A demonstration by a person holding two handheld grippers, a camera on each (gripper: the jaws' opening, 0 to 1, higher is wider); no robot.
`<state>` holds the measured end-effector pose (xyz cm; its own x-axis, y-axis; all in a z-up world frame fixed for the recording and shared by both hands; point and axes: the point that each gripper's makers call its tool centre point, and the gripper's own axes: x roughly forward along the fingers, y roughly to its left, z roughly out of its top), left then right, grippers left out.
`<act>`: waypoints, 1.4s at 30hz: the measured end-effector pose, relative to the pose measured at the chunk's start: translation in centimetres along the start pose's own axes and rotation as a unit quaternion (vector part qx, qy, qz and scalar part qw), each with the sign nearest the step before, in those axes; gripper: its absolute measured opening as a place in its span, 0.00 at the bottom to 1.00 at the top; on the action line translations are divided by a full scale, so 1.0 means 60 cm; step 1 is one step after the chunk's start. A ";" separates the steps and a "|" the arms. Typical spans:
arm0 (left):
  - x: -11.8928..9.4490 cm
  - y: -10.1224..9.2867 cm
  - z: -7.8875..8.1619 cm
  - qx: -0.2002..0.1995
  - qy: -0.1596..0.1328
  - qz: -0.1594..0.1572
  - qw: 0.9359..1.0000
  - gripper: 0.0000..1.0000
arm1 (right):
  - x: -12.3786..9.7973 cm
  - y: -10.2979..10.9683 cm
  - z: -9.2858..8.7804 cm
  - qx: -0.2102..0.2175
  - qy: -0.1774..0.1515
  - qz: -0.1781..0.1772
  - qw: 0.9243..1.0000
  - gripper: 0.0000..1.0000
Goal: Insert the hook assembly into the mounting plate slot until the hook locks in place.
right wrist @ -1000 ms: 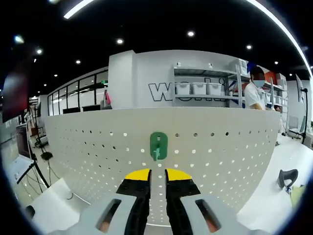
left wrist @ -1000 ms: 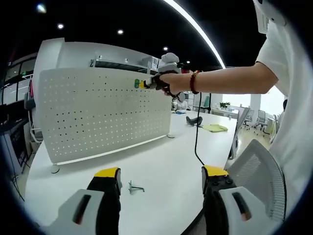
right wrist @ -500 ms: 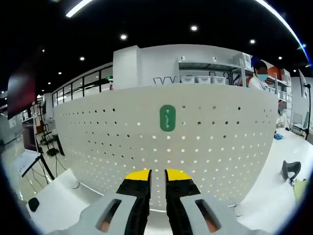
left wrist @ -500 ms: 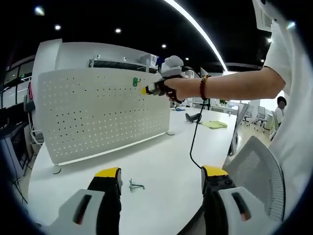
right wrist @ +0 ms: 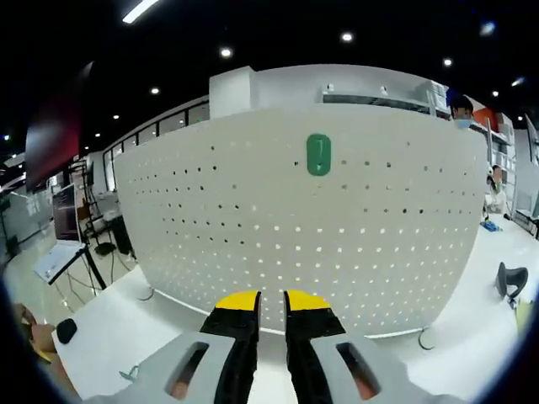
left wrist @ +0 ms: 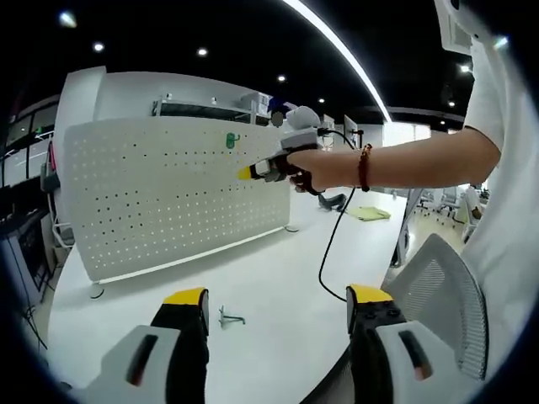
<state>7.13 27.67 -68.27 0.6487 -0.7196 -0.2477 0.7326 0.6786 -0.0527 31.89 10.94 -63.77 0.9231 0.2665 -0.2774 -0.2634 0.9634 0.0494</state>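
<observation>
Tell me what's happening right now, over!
Left gripper open, low over the table. Right gripper shut, empty, clear of the pegboard. Green hook on the pegboard. Loose metal hook on the table.

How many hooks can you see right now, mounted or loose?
2. A green hook sits mounted near the top edge of the white pegboard. A metal hook lies loose on the white table, just ahead of the left gripper. Others may be hidden.

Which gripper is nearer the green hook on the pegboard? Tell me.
Right. The right gripper hangs just off the pegboard, a little below the green hook. The left gripper stays low over the table, well away from it.
</observation>
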 end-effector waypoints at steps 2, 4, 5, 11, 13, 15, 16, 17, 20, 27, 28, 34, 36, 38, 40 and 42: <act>0.001 -0.001 0.000 0.001 0.001 -0.001 1.000 0.68 | 0.000 0.008 -0.011 0.001 0.005 0.008 1.000 0.10; 0.002 -0.002 -0.002 0.001 0.002 -0.001 1.000 0.68 | 0.001 0.019 -0.026 -0.007 0.012 0.019 1.000 0.10; 0.003 -0.001 -0.002 0.001 0.003 -0.001 1.000 0.68 | 0.001 0.025 -0.034 -0.009 0.017 0.025 1.000 0.10; 0.009 -0.005 -0.002 0.003 0.004 -0.006 1.000 0.69 | 0.003 0.058 -0.080 -0.011 0.040 0.057 0.998 0.11; 0.010 -0.004 -0.002 0.003 0.004 -0.005 1.000 0.69 | 0.001 0.071 -0.095 -0.014 0.048 0.068 0.996 0.11; 0.010 -0.005 0.000 0.003 0.005 -0.005 1.000 0.69 | -0.002 0.083 -0.110 -0.018 0.057 0.076 0.995 0.11; 0.011 -0.005 0.002 0.005 0.004 -0.006 1.000 0.69 | -0.002 0.089 -0.119 -0.023 0.063 0.081 0.994 0.11; 0.012 -0.006 0.003 0.005 0.003 -0.007 1.000 0.69 | -0.003 0.093 -0.125 -0.024 0.067 0.086 0.994 0.11; 0.014 -0.005 0.005 0.008 0.005 -0.008 1.000 0.69 | -0.006 0.109 -0.144 -0.033 0.077 0.101 0.991 0.11; 0.014 -0.003 0.001 0.002 0.009 -0.005 1.000 0.69 | -0.017 0.137 -0.190 -0.037 0.105 0.139 0.984 0.12; 0.014 -0.004 -0.002 0.000 0.011 -0.005 1.000 0.69 | -0.019 0.141 -0.197 -0.038 0.110 0.146 0.982 0.12; 0.016 -0.007 -0.009 -0.006 0.014 -0.008 1.000 0.69 | -0.031 0.160 -0.239 -0.042 0.137 0.165 0.976 0.12; 0.018 -0.006 -0.011 -0.006 0.015 -0.008 1.000 0.69 | -0.034 0.166 -0.253 -0.042 0.146 0.171 0.973 0.12; 0.018 -0.007 -0.011 -0.008 0.013 -0.009 1.000 0.69 | -0.036 0.173 -0.265 -0.042 0.155 0.176 0.971 0.12; 0.018 -0.006 -0.011 -0.009 0.013 -0.009 1.000 0.69 | -0.038 0.179 -0.273 -0.043 0.160 0.180 0.970 0.12; 0.018 -0.005 -0.014 -0.009 0.016 -0.009 1.000 0.69 | -0.041 0.187 -0.285 -0.048 0.168 0.189 0.966 0.12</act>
<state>7.42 26.82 -69.36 0.6288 -0.7264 -0.2774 0.7397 0.6688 -0.0746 21.89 20.62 -78.96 0.6175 0.5591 -0.5533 -0.6027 0.7883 0.1239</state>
